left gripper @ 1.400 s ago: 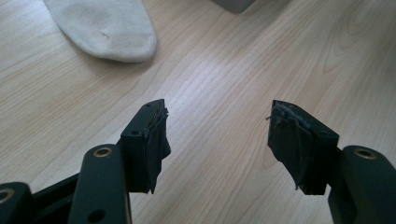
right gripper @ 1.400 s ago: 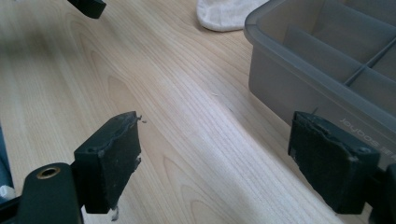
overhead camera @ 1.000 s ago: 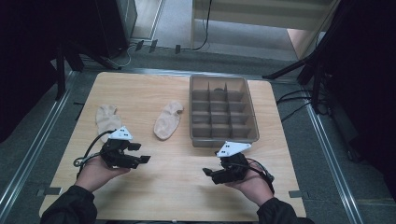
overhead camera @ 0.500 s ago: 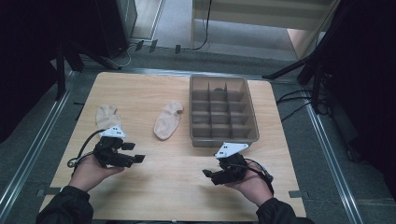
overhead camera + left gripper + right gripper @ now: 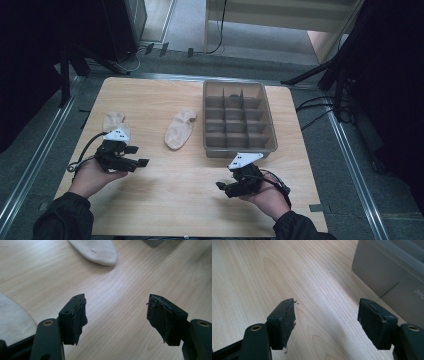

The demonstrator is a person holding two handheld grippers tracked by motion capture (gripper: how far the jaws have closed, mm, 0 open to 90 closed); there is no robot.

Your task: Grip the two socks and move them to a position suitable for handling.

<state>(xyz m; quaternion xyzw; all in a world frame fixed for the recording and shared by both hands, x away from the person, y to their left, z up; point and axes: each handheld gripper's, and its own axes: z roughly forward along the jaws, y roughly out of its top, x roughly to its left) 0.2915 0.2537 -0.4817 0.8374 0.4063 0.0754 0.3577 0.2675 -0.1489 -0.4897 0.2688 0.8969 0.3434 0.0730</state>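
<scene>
Two pale socks are seen lying flat on a wooden counter, beside a grey divided tray. The nearer sock lies just beyond the left tool, almost touching its grey plate in the high view. The middle sock lies farther off, up and to the right of that tool, with its long axis running away from the person and its toe end near the tray. The left tool is held nearer both socks; its jaws are spread wide and nothing is gripped. The right tool is also held wide and empty, just in front of the tray. In the left gripper view, the middle sock is cut off by the top edge and the nearer sock by the left edge. The tray's compartments are too dim for their contents to be made out.
</scene>
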